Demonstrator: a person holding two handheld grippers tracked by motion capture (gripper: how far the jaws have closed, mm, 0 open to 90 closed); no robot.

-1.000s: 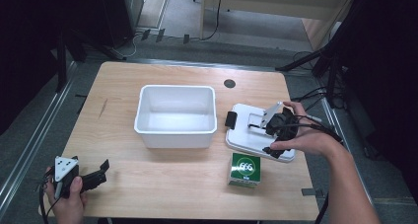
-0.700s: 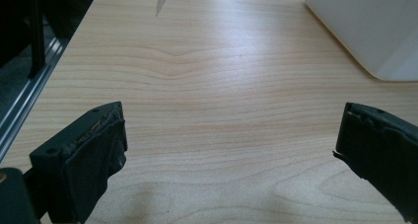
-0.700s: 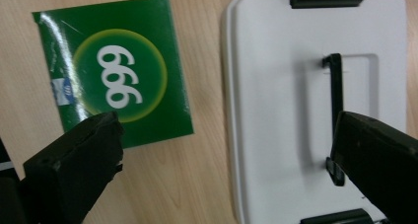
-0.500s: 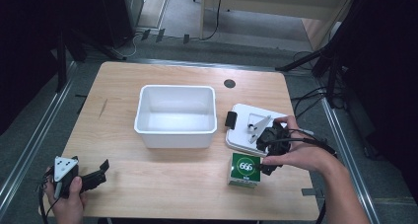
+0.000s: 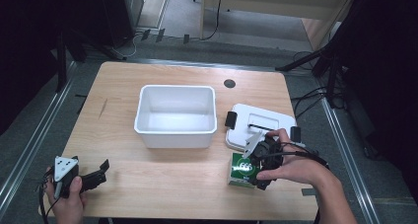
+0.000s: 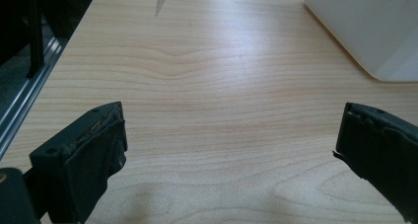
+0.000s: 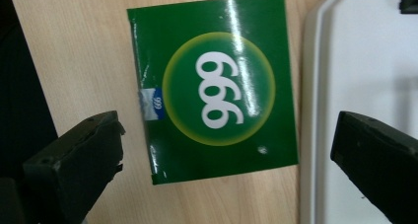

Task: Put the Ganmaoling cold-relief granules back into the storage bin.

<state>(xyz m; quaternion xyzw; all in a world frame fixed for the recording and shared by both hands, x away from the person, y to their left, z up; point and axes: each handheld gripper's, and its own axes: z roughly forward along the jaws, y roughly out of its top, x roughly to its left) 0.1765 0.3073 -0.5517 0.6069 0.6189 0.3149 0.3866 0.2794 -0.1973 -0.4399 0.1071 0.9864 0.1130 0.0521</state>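
Right gripper (image 5: pixel 260 166) is hovering, jaws spread wide, directly over the glossy green square carton marked 999 (image 7: pixel 214 86), which is lying flat on the wooden table (image 5: pixel 167 179) beside the white plastic lid (image 5: pixel 263 121). Grasp not yet made. Left gripper (image 6: pixel 231 155) is idling, jaws released.

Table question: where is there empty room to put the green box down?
Bare wood runs between the left tongs and the white tub, and behind the tub toward the table edge. It is crowded on the right, where green box, white lid and right tongs meet.
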